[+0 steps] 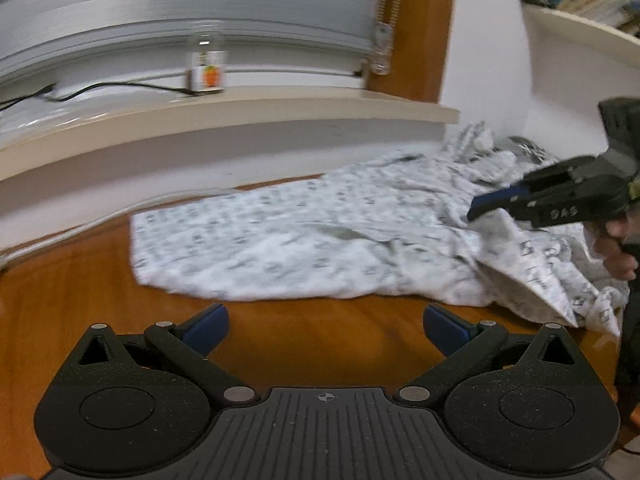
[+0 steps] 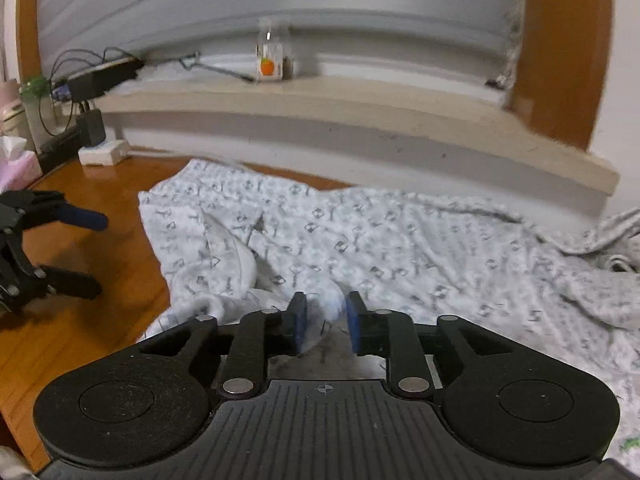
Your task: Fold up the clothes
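Loosely, right tongs (image 2: 326, 322) straddle garment (image 2: 400, 248) fold — unclamped.

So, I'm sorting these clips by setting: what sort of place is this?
Probably a room at home: a patterned garment lies on a wooden table under a window sill, with chargers beside it and a shelf of books nearby.

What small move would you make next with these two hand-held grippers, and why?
Probably close the right hand-held gripper on the cloth fold between its pads: the patterned garment lies rumpled on the wooden table, and the left hand-held gripper is open, holding nothing.
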